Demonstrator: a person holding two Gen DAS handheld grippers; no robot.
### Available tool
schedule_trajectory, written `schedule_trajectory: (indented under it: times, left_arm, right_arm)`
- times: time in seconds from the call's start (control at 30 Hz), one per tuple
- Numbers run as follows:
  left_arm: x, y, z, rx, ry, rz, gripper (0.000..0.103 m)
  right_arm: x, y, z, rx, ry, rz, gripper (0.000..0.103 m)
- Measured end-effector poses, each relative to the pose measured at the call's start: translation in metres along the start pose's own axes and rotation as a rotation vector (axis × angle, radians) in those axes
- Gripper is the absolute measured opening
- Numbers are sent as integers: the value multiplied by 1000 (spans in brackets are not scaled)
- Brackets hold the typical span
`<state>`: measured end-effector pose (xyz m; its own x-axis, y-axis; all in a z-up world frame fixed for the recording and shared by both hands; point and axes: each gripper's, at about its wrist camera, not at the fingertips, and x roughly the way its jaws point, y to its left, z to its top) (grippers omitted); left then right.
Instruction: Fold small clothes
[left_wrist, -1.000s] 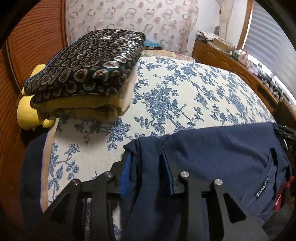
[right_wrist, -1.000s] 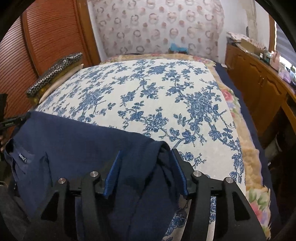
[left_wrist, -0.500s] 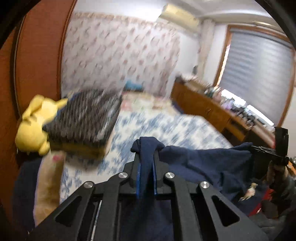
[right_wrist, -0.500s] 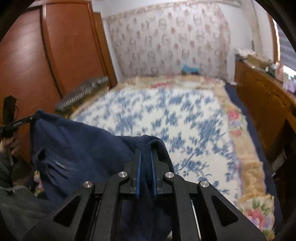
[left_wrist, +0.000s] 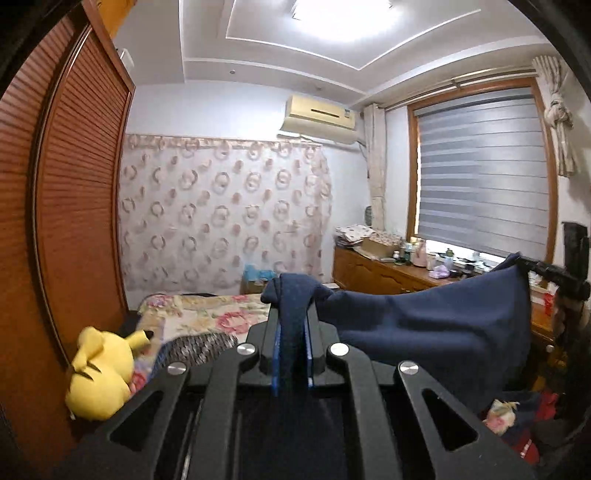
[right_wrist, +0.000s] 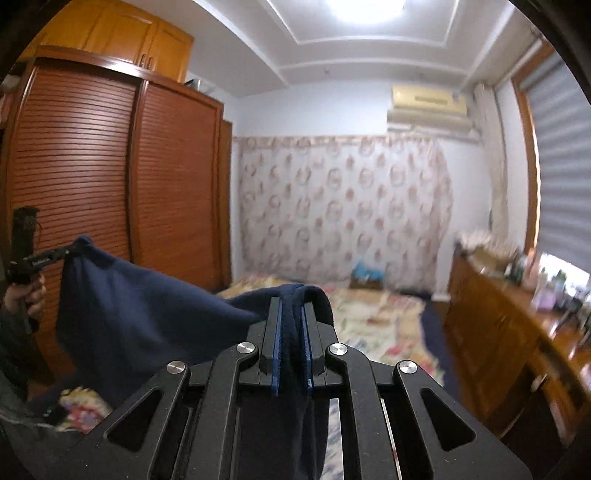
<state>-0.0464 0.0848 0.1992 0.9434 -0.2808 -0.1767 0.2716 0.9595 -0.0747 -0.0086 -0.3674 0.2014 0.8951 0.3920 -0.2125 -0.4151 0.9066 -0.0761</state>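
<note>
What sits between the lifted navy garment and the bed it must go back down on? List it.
Nothing visible. The navy garment hangs in the air, pinched by the left hand-held gripper and the right hand-held gripper. The bed right under it is hidden.

A navy blue garment (left_wrist: 436, 325) hangs stretched in the air above the bed, pinched at two corners.

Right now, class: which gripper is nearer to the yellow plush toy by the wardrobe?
Left. The yellow plush toy sits just beside and below the left gripper. The right gripper, holding the navy garment's other end, is on the far side.
</note>
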Motion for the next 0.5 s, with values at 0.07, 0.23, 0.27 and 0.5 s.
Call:
schedule_trajectory:
  times: [0.07, 0.23, 0.27, 0.5]
  left_arm:
    - [30, 7, 11, 12, 18, 20, 7]
    - [152, 29, 0, 50, 132, 90, 14]
    - [178, 34, -9, 55, 164, 98, 15]
    - [320, 66, -104, 44, 480, 123, 29]
  right_arm:
    - [15, -11, 18, -16, -5, -20, 6]
    - [115, -51, 38, -33, 106, -94, 7]
    - [143, -59, 32, -38, 138, -115, 8]
    - [327, -127, -82, 55, 462, -252, 23]
